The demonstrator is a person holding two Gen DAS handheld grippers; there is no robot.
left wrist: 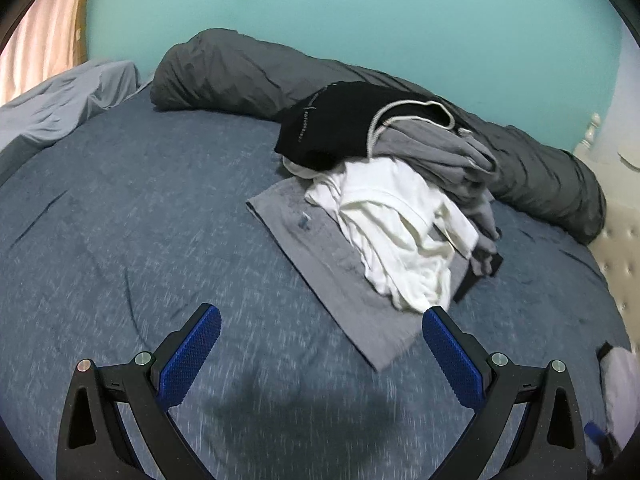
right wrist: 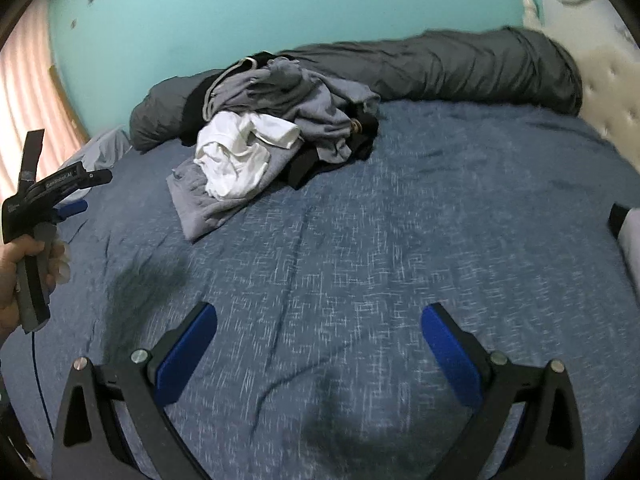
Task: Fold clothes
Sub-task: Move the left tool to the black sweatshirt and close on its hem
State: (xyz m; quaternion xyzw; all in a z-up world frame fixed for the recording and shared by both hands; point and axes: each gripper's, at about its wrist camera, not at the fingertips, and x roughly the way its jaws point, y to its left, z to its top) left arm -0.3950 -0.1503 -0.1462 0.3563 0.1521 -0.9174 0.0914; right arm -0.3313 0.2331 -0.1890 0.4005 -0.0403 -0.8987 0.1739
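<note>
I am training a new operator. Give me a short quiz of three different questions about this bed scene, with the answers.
1. True or false: the left gripper holds a garment.
2. Which garment lies on top of the grey towel? A) white shirt B) red sock
3. Fill in: the right gripper hovers over the bare blue ____.

Key: 1 false; 2 A; 3 bedsheet.

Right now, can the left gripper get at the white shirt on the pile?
Probably yes. The left gripper is open and empty, with the white shirt lying on top of the grey towel just ahead of its fingers. Only bare blue bedspread lies between; nothing covers the shirt's near edge.
</note>
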